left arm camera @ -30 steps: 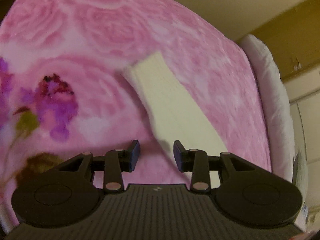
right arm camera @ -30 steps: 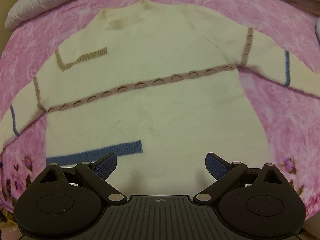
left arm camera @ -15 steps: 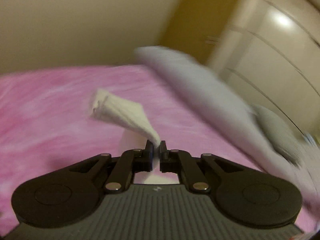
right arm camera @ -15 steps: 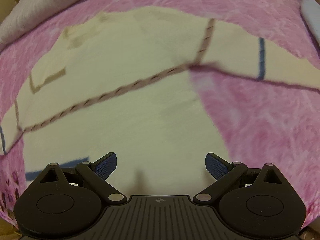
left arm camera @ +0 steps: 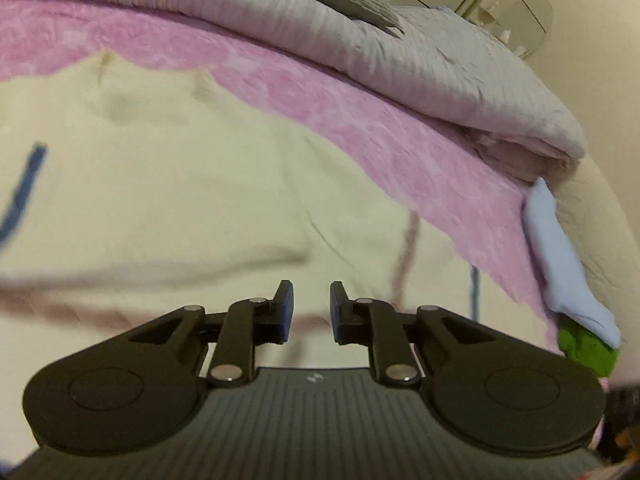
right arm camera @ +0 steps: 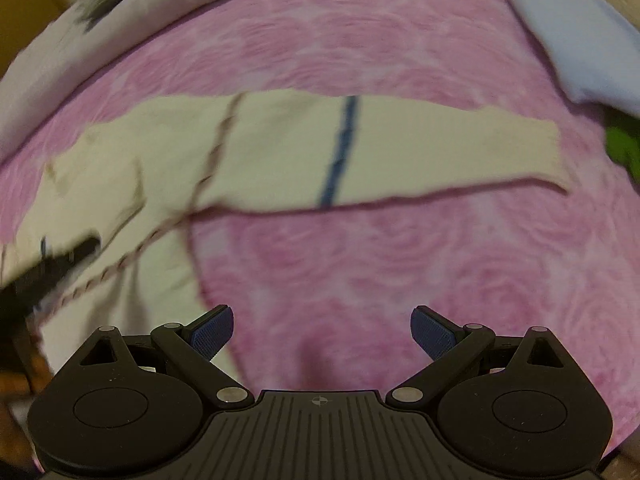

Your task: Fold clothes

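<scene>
Sleeve-folding step in hand. Cream sweater (left arm camera: 168, 200) lies flat on the pink bed (right arm camera: 400, 280). My left tongs (left arm camera: 311, 312) hover released, holding nothing; right tongs (right arm camera: 322, 330) spread wide. Next: grasp outstretched sleeve (right arm camera: 440, 152).

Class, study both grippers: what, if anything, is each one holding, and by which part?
Nothing is held: the left gripper and the right gripper are both open above the cream sweater.
</scene>
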{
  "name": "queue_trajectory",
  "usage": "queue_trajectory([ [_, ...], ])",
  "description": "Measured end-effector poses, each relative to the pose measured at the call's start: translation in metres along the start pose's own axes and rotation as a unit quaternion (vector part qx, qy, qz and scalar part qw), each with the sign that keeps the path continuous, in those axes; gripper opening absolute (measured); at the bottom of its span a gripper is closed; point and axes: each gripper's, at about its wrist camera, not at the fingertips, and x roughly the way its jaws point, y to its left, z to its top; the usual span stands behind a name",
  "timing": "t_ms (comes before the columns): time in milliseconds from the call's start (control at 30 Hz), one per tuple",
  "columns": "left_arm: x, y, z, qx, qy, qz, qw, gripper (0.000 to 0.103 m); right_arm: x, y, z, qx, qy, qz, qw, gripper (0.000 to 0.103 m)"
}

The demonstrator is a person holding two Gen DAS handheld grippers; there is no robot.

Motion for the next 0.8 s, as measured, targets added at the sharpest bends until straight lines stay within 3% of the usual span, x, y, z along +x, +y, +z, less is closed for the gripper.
queue_trajectory([
  [100, -0.029, 0.016, 0.000, -0.001, -0.011, 0.011, 0.9999, 0.017, 0.005, -0.026, 0.004, 0.036, 0.000, 0.010, 0.999, 0.098],
  [233, -0.093, 0.054, -0.003, -0.026, -0.051, 0.080, 0.9951, 0.017, 0.011, -0.044, 0.007, 0.080, -0.011, 0.074, 0.994, 0.098],
  [300, -0.130, 0.077, -0.002, -0.045, -0.082, 0.125, 0.9877, 0.017, 0.015, -0.036, 0.012, 0.079, -0.016, 0.112, 0.990, 0.091],
  [367, -0.161, 0.095, 0.001, -0.063, -0.101, 0.162, 0.9796, 0.019, 0.022, -0.017, 0.021, 0.073, -0.015, 0.154, 0.985, 0.065],
  [467, -0.195, 0.123, 0.004, -0.091, -0.117, 0.204, 0.9677, 0.019, 0.040, 0.016, 0.034, 0.075, -0.007, 0.222, 0.972, 0.061],
  [533, -0.204, 0.137, 0.006, -0.101, -0.117, 0.218, 0.9635, 0.019, 0.055, 0.042, 0.041, 0.081, -0.003, 0.266, 0.960, 0.062],
  [633, -0.212, 0.147, 0.006, -0.103, -0.116, 0.224, 0.9621, 0.019, 0.080, 0.080, 0.051, 0.093, 0.006, 0.301, 0.949, 0.062],
  [800, -0.212, 0.167, 0.009, -0.121, -0.109, 0.219, 0.9622, 0.019, 0.131, 0.121, 0.058, 0.140, 0.028, 0.287, 0.947, 0.061],
])
